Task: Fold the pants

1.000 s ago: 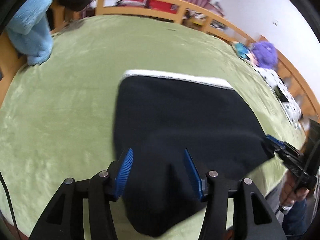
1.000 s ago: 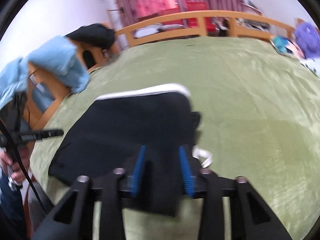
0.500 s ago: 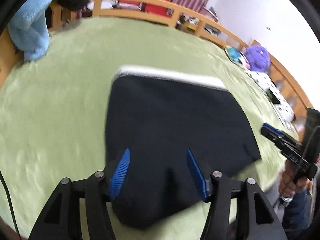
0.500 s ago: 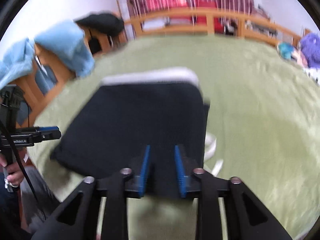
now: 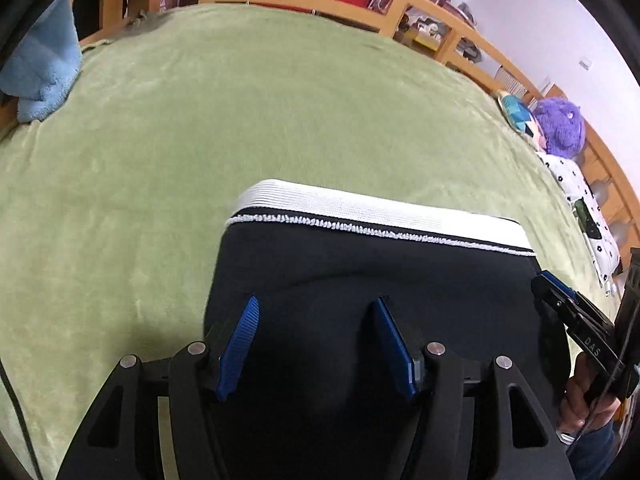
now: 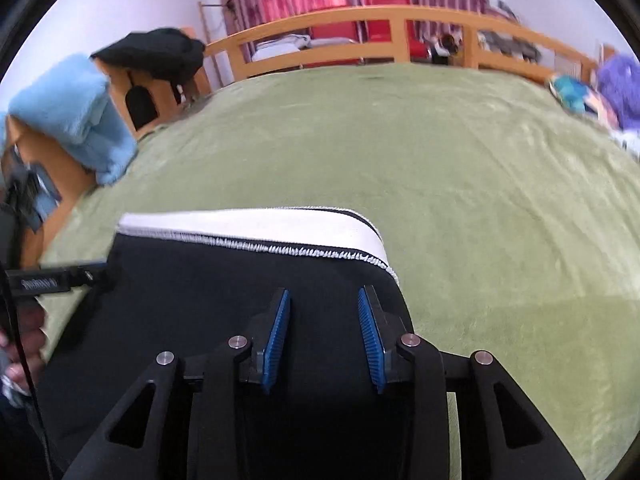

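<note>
The black pants (image 5: 360,272) with a white waistband (image 5: 360,208) lie folded flat on the green bedspread (image 5: 240,100). My left gripper (image 5: 314,320) is open, its blue pads over the near left part of the fabric, holding nothing. My right gripper (image 6: 323,312) is open over the near right part of the pants (image 6: 240,280), close to their right edge. The right gripper (image 5: 576,320) also shows at the right edge of the left wrist view, and the left gripper (image 6: 60,280) at the left edge of the right wrist view.
A wooden bed rail (image 6: 400,20) runs along the far side. A light blue towel (image 6: 68,112) and a dark garment (image 6: 156,52) hang on the frame at the left. A purple plush toy (image 5: 560,124) and patterned cloth (image 5: 584,216) lie at the right.
Both grippers have moved forward over the pants toward the waistband. The right gripper, narrow half a second ago, has opened wider. The loose white drawstring by the right edge is out of sight.
</note>
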Demonstrator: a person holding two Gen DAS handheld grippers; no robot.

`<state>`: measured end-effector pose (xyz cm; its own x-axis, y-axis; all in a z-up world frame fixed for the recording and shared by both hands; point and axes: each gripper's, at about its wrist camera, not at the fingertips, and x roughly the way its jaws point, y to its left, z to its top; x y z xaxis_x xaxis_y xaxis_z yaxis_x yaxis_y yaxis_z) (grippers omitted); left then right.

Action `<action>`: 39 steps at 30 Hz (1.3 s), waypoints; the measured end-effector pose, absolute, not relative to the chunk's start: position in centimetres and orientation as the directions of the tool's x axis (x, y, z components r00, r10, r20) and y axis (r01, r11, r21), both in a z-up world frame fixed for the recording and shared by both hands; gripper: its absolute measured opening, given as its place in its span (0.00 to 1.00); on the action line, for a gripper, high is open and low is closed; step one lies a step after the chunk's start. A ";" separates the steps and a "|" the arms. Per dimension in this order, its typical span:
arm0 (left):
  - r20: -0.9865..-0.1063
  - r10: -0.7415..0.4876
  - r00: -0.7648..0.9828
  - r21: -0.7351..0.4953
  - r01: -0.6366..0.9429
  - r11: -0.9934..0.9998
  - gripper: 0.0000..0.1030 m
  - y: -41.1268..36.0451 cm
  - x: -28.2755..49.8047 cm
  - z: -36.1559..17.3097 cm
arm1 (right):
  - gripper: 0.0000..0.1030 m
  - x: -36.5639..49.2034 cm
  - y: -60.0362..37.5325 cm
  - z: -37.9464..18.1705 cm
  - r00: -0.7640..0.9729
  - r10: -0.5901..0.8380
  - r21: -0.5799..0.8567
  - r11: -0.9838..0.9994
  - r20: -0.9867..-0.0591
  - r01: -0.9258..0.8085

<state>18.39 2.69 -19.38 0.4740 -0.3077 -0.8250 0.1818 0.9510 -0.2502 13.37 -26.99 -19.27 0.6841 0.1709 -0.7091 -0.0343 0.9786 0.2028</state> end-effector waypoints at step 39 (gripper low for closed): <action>-0.663 -0.176 0.727 -0.093 0.153 0.984 0.93 -1.0 -4.4 -1.5 | 0.99 -9.1 -24.1 -1.6 0.812 -0.016 0.050 0.997 -0.583 0.055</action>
